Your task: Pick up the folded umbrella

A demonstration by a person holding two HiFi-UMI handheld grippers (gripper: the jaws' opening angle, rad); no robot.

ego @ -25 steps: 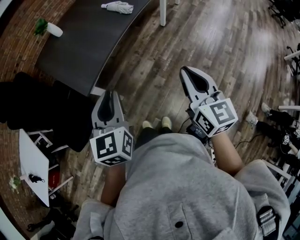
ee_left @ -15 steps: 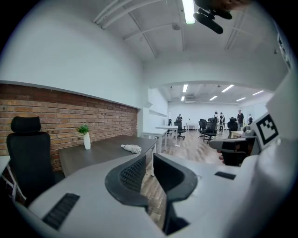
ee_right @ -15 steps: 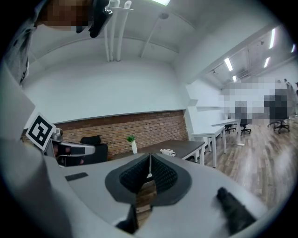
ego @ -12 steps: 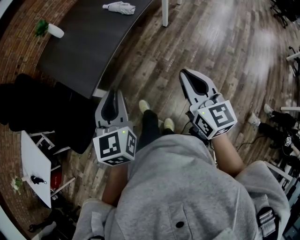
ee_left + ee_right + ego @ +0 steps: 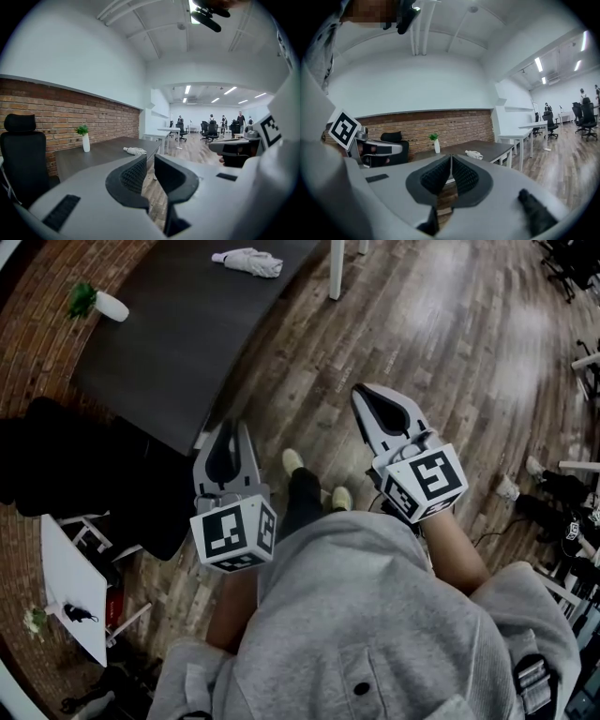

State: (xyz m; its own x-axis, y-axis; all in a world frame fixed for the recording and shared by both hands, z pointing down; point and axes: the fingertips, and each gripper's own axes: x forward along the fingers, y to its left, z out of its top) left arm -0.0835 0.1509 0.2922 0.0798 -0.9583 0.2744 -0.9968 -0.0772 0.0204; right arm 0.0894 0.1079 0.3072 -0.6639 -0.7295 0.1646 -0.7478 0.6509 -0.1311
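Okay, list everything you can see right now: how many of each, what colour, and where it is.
table: one, dark, beside the brick wall
folded umbrella: one, white, far end of the table top
potted plant: one, green in a white vase, on the table near the wall
office chair: one, black, at the table's near end
floor: brown wooden planks, underfoot
people: several, far down the room
left gripper: one, grey, jaws slightly apart, empty
right gripper: one, grey, jaws shut, empty

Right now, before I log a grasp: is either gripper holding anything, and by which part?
Nothing is held. The left gripper and right gripper are empty; the umbrella lies on the table.
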